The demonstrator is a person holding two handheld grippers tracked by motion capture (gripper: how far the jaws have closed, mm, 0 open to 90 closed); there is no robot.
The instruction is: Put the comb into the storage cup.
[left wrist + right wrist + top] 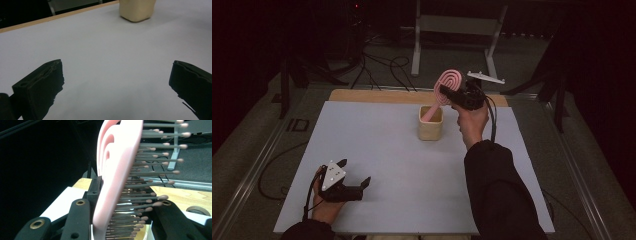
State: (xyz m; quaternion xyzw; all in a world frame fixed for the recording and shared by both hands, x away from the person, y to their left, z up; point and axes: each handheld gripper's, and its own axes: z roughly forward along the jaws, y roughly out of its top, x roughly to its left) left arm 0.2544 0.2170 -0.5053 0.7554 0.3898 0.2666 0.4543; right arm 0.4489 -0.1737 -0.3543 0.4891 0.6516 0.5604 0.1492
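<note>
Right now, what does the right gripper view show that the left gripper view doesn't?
Right gripper view: a pink hairbrush clamped between the jaws of the right gripper, its bristles sticking sideways. Left gripper view: the left gripper with jaws wide apart over bare table, and the outside of the beige cup. Both include the table's wooden edge.

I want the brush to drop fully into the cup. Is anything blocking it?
Nothing visible does. The right gripper is shut on the head of the pink brush, and the handle already slants down into the open beige cup. No other thing shows at its mouth; its inside is hidden.
</note>
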